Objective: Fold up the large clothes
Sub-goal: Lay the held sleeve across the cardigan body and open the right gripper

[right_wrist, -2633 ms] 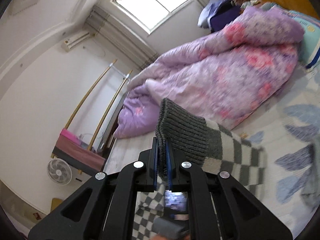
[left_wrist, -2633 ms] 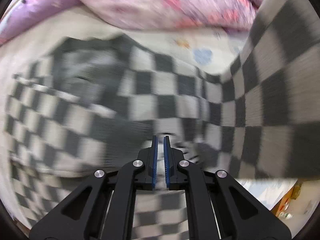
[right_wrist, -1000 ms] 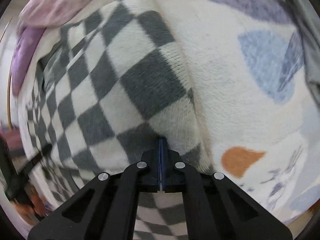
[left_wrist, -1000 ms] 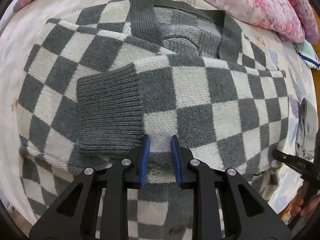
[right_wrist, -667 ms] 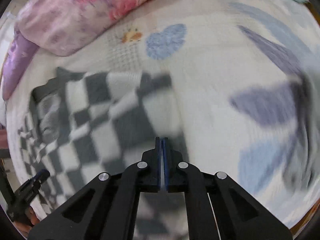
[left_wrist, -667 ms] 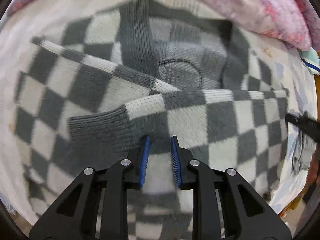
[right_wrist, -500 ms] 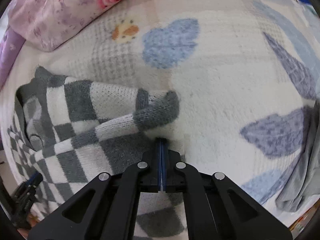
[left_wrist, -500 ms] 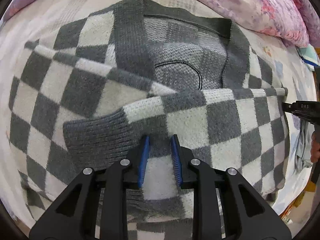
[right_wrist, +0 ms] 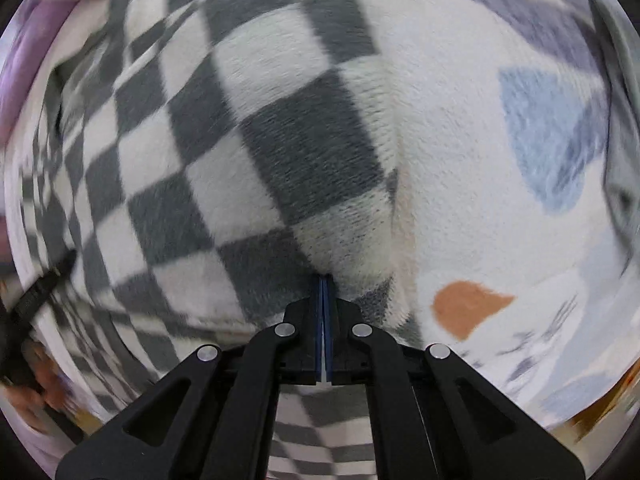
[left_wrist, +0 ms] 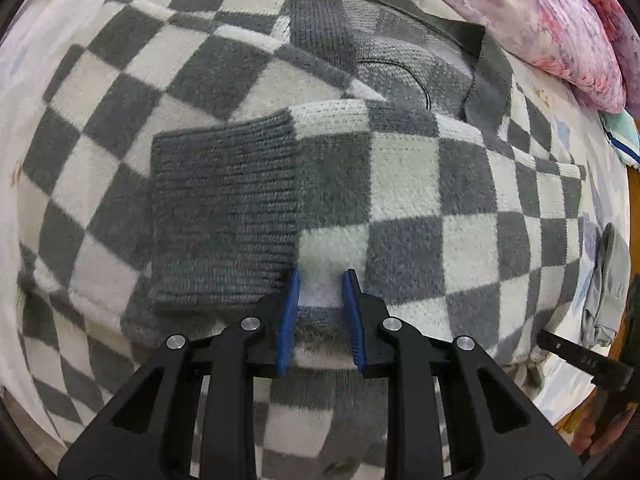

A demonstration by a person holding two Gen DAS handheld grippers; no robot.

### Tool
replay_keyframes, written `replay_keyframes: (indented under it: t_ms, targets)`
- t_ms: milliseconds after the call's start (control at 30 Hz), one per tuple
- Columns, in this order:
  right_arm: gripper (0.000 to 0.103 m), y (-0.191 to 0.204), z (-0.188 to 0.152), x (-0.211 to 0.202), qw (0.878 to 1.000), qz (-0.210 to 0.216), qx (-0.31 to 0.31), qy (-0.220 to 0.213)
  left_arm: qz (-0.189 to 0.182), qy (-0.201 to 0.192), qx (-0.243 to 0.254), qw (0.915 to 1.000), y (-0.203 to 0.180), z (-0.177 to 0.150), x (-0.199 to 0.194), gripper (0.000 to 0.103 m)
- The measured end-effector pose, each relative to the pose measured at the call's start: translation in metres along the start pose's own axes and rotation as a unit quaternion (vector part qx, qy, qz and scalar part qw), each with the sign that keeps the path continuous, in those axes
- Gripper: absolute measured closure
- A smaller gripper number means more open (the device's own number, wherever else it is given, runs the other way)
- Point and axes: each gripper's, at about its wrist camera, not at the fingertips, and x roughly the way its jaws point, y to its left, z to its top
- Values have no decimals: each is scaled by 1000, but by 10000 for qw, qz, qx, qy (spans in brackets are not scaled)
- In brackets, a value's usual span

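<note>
Left wrist view: right tongs (left_wrist: pixel 576 358) bear unreadable small white lettering.

Small white lettering on right claw (left_wrist: pixel 580 358), upside down, unreadable

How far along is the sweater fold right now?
Done: one sleeve lies across the checkered sweater, cuff flat. In hand: left tongs are open over it; right tongs pinch the sweater's edge. Left: the body folds.

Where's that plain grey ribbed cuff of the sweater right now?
In the left wrist view, the ribbed cuff lies flat across the checkered sweater, just left of the open left gripper.
</note>
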Motion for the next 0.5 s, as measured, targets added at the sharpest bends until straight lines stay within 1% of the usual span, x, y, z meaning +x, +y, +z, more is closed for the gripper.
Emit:
replay_keyframes:
  t_ms: [100,133,200,233,267,300,333,367,400,433,467,500]
  targets:
    - [103,3,1,-2,9998,-105,-154,8,4,102,25,9999,0,1,-1,79]
    - [102,15,5,0,9996,-152,-216,-13,14,148,20,9999,0,2,-2,79]
    - [101,29,-2,-4,9990,-263,-360,-92,38,202,-6,9998,-3,5,-3,76]
    - [99,37,-8,-4,9987,-331,-357,-155,20,256,-48,9997,-4,5,-7,69]
    - [98,42,-15,-3,9986,-367,-302,-231,-43,292,-76,9995,-4,4,-11,56]
    - [88,46,-16,-8,9987,-343,-262,-274,-54,337,-99,9994,-9,5,-14,45]
    - [62,49,-19,-13,9990,-242,-222,-297,154,363,-125,9991,-15,5,-19,23]
    - [43,54,-22,-21,9993,29,-192,-311,336,270,-101,9990,-13,1,-29,21]
    - [18,56,-26,-27,9991,188,-182,-345,403,175,-61,9990,-14,-1,-37,21]
    - [17,63,-31,-37,9980,334,-205,-494,342,131,-41,9993,-16,-5,-47,21]
    - [16,70,-36,-48,9966,406,-304,-642,308,169,-77,9994,-20,-5,-49,21]
    - [13,78,-39,-54,9960,410,-405,-679,309,203,-121,9992,-17,-7,-55,21]
